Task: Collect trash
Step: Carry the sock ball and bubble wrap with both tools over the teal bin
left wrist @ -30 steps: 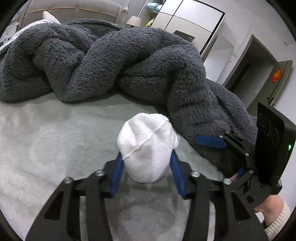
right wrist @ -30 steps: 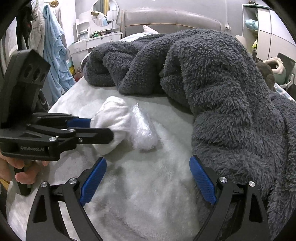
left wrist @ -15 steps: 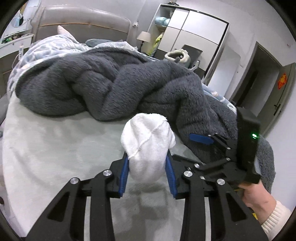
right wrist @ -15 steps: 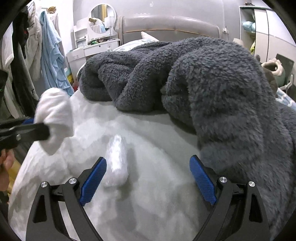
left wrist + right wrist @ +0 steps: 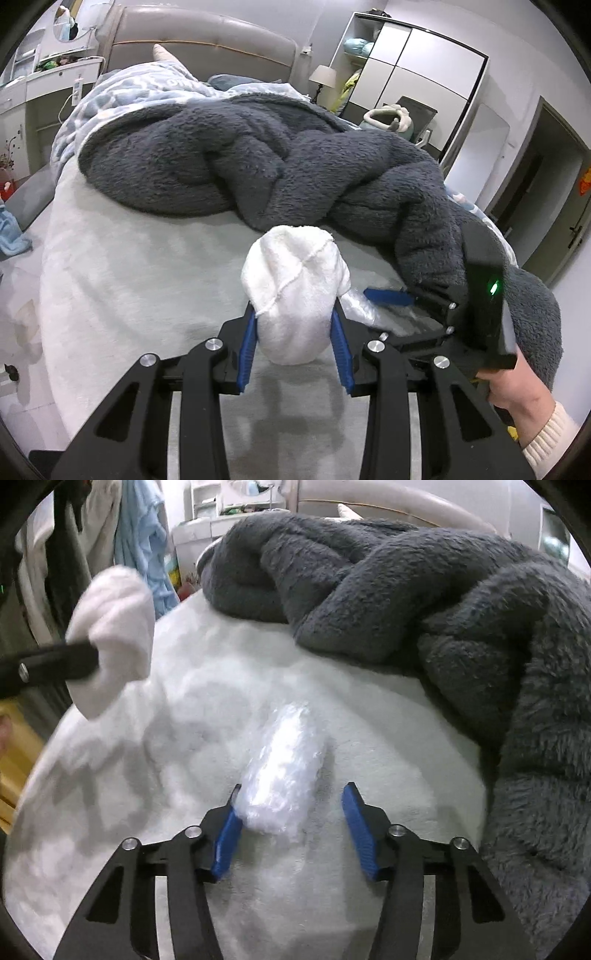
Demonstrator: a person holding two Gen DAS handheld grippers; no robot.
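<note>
Crumpled clear plastic wrapper (image 5: 282, 768) lies on the pale bed cover (image 5: 184, 709), long axis running away from the right claw (image 5: 291, 827) and leaning slightly rightward at its far end. Near end sits between the two blue pads: left pad (image 5: 226, 843) is at or just touching the wrapper's edge, right pad stands clear with bed cover showing in the gap. Jaws roughly half open and closing; wrapper is between them but not yet pinched. Judgement: the right claw is the nearer one and is lined up along the wrapper, so the grasp will take the near end across its short width; thin film may slip or crush. White terry cloth bundle (image 5: 291, 291) is clamped firmly in the left claw (image 5: 293, 339), both pads pressed into it, bundle lifted clear of the bed cover; in the right wrist view it hangs up and to the left, well apart from the wrapper. Dark grey fleece blanket (image 5: 424, 602) is heaped beyond and to the right of the wrapper, not touching it. Person's hand (image 5: 517, 391) holds the right claw's grip.
</note>
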